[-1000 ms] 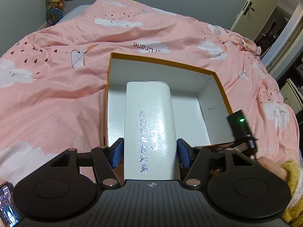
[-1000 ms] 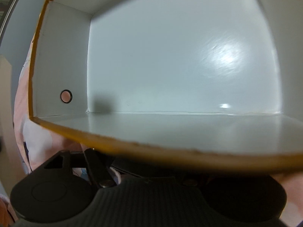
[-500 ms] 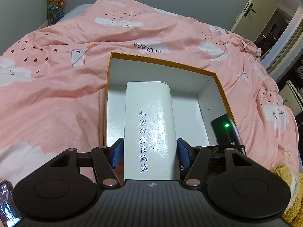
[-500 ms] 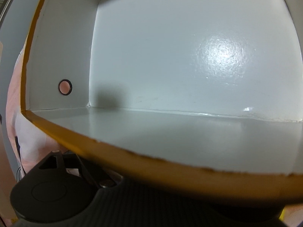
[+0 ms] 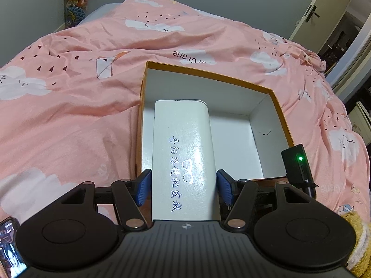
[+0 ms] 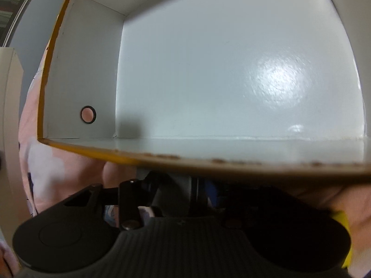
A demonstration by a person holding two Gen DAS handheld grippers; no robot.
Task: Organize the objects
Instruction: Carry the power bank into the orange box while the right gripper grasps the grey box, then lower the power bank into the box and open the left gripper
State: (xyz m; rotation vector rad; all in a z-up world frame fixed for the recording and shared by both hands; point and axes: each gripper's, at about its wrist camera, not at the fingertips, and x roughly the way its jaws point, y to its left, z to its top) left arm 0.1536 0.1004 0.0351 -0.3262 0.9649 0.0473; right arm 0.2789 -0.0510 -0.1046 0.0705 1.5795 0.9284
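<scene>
Your left gripper [image 5: 183, 185] fingers clamp the white case [image 5: 183, 153] over the near-left of the open box [image 5: 281, 113] on the bed [image 5: 69, 106], while your right gripper [image 6: 185, 199] fingers, hidden beneath the box's near wall, cannot be judged.

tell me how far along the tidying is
Done: nothing lies inside the orange-rimmed box yet. In hand: the left hand-held gripper holds the white glasses case over the box, while the right hand-held gripper appears to grip its near wall. Left: lowering and releasing the case.
</scene>
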